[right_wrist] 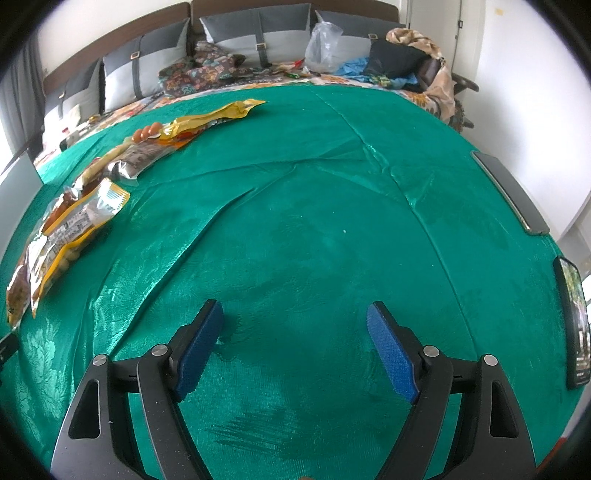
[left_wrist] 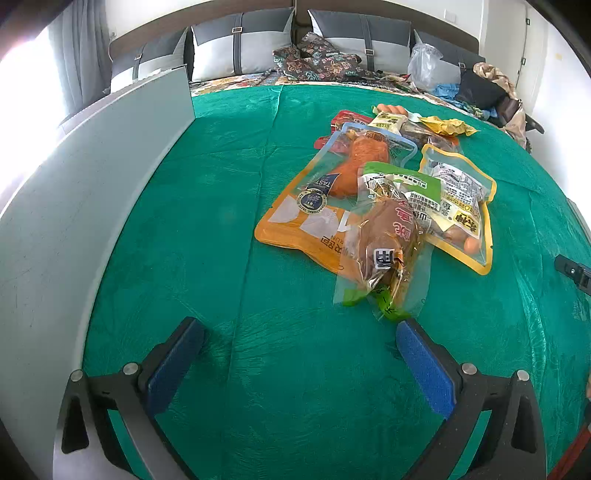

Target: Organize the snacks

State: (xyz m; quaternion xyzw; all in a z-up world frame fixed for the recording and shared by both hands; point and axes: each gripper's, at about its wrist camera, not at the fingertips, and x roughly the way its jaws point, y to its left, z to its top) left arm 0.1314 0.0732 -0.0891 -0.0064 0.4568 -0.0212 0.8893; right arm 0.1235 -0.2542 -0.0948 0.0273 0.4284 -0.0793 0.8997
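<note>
A pile of snack packets lies on the green cloth [left_wrist: 288,369]. In the left wrist view, a clear green-edged packet with a brown meat piece [left_wrist: 388,247] lies on top, nearest my left gripper [left_wrist: 299,332]. Under it is a large orange pouch [left_wrist: 325,199], and to its right a yellow-edged packet [left_wrist: 458,210]. Smaller packets and a yellow wrapper [left_wrist: 447,126] lie behind. My left gripper is open and empty, just short of the pile. My right gripper [right_wrist: 295,314] is open and empty over bare cloth; the same pile [right_wrist: 74,218] lies far to its left.
A grey panel [left_wrist: 110,177] stands along the left edge in the left wrist view. A dark flat device [right_wrist: 511,192] and a phone [right_wrist: 572,325] lie at the right edge of the cloth. Cushions [right_wrist: 258,33], bags and clothes lie at the back.
</note>
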